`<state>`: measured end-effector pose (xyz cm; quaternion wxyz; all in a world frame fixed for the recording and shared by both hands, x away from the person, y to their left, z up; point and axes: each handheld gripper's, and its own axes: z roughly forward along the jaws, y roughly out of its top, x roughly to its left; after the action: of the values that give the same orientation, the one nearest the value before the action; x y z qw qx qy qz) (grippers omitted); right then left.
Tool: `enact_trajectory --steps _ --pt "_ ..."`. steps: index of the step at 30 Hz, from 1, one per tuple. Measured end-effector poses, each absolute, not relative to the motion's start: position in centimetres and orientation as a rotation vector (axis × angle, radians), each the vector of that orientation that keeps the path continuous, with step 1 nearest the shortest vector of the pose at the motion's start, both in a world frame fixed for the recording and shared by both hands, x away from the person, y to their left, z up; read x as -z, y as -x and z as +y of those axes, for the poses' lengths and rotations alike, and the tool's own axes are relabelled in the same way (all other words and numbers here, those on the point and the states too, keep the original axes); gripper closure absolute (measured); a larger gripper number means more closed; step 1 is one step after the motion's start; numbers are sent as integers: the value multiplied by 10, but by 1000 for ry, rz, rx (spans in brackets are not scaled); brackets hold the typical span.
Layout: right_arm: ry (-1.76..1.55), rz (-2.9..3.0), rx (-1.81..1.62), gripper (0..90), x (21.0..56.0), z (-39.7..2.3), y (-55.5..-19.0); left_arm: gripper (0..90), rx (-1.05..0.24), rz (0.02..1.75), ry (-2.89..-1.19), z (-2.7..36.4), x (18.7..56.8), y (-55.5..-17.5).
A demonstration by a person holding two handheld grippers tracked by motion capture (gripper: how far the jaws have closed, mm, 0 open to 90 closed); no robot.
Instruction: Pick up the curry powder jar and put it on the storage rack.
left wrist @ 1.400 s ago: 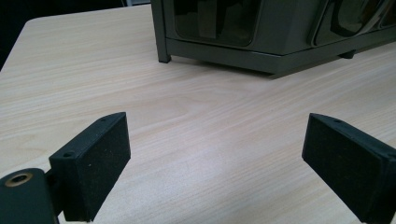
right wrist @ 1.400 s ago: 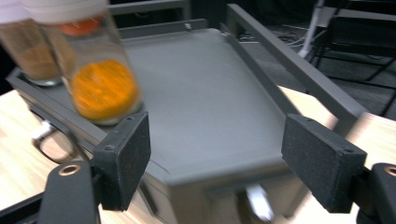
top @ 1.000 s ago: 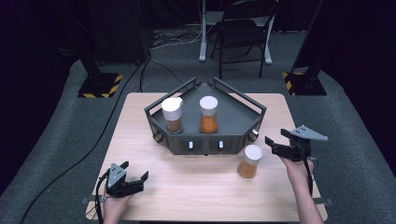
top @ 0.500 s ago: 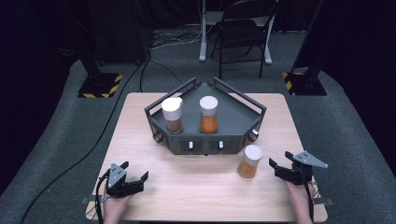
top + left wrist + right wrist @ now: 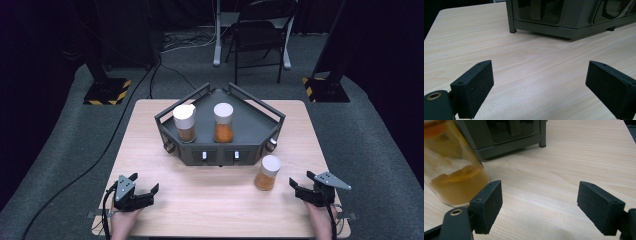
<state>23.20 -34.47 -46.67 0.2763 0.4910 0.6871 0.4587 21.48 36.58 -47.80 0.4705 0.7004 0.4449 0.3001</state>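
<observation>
A dark grey rack (image 5: 220,152) stands mid-table with two white-lidded spice jars in it, one brown (image 5: 185,122) and one orange (image 5: 223,122). A third jar (image 5: 267,172) stands on the table in front of the rack's right end. My right gripper (image 5: 301,180) rests low to that jar's right, apart from it. Its jaws have just been opening and nothing is between them. In the right gripper view the jar (image 5: 454,177) sits left of the open gripper (image 5: 539,205), outside the left pad. My left gripper (image 5: 145,182) is open near the front left, with bare table between its jaws (image 5: 539,82).
The wooden table (image 5: 210,200) ends just behind both hands. The rack's front wall (image 5: 564,25) lies ahead of the left gripper, and its corner leg (image 5: 542,135) ahead of the right. A chair (image 5: 260,30) and stand bases (image 5: 107,90) sit on the floor beyond.
My right gripper has dropped from above the table's right side to just over the tabletop near the front edge, right of the loose jar. The left gripper and jars have not moved.
</observation>
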Motion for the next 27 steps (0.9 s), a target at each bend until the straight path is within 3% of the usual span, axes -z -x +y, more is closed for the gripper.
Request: enact_trajectory --steps 27 --pt "-1298 1825 -1213 186 468 -342 -228 78 -724 1087 -1723 367 477 -217"
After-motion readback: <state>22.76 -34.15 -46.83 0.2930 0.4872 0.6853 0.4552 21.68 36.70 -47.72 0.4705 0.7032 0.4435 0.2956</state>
